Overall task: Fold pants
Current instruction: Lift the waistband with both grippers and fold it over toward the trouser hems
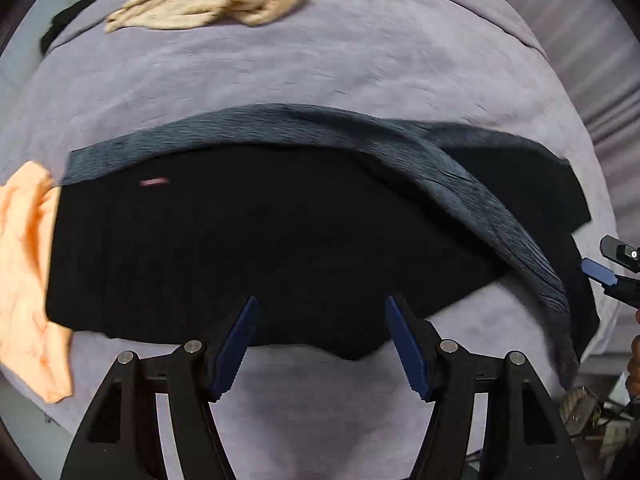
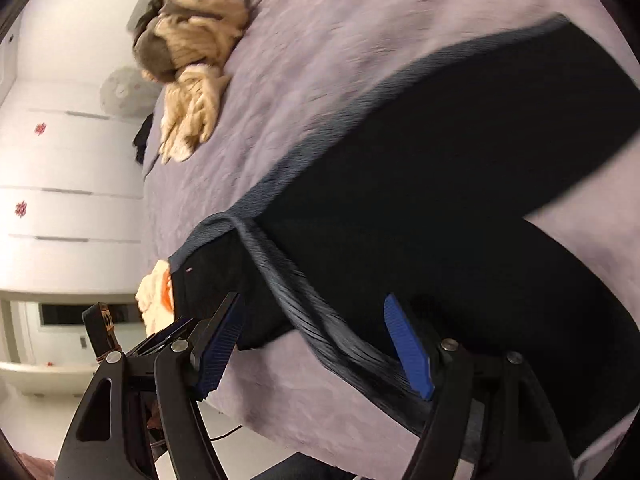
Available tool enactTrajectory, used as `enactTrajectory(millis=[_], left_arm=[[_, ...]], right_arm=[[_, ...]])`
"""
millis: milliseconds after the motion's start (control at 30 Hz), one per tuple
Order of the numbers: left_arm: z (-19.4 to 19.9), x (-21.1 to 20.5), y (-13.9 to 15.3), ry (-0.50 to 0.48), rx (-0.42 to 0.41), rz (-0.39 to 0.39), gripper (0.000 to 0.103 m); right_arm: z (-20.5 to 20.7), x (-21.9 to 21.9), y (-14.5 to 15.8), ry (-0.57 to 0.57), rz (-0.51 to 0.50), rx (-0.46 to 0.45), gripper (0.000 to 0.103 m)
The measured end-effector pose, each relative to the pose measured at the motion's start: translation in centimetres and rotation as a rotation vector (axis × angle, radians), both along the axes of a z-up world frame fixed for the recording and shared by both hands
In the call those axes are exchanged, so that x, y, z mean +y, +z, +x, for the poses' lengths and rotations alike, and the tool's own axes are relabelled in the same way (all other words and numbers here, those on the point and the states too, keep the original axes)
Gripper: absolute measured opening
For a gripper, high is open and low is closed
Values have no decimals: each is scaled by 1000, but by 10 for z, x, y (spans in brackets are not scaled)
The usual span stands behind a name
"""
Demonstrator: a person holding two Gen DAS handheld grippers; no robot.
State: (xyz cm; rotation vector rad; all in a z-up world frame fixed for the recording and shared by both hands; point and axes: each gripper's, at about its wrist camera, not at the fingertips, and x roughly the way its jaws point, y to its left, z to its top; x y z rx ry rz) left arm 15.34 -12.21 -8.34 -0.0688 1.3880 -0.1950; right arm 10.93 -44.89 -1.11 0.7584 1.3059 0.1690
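At the bottom of the left wrist view, the left gripper (image 1: 322,320) with its black arms and blue pads had its two fingers wide apart, with nothing between them. Its tips sat just over the near edge of the black soft pants with a dark grey ribbed waistband (image 1: 256,240). In the right wrist view, the right gripper (image 2: 316,320) was also wide apart and held nothing. The grey waistband ran down between its fingers, but the fingers did not squeeze it.

A tiny pink label (image 1: 154,182) showed on the pants at the left of the left view. It was too blurry to read.

The pants lay spread flat in the middle of the left view. Their long side ran from the left of the frame to the right. The waistband ran along the far edge, then curled down toward the lower right.

A crumpled orange cloth (image 1: 28,280) touched the left end of the pants. The pants rested on a soft purple bed cover (image 1: 320,64). Farther away, at the top of the frame, lay a bunched tan knitted garment (image 1: 224,0). In the right view, white drawers with small red flower marks (image 2: 60,168) stood at the left, past the bed.
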Motion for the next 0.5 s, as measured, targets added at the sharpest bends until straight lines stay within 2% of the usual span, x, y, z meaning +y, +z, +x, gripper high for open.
enactTrajectory(millis=[100,167,233,333,433,500], left_arm=[[-3,-58,-9,-150,6,-68,67],[-7,-93,-17,-247,3,-78,67],[-11,-115,-21,-300,4,-88,67],[-19,-134,-25,-342,21,-119,67],[-23,-152,-29,-366,47,-136,67],[-21,-167,-37,-396,67,-117,67]], right_arm=[[-63,-54,1,-167,-67,39,76],[-107,-79,-3,-282,-61,44,76],[-138,-93,-11,-353,-47,65,76],[-165,-97,-27,-423,-75,93,76],[-177,-96,-45,-455,-44,104,76],[-181,-101,-61,-448,6,122,76]])
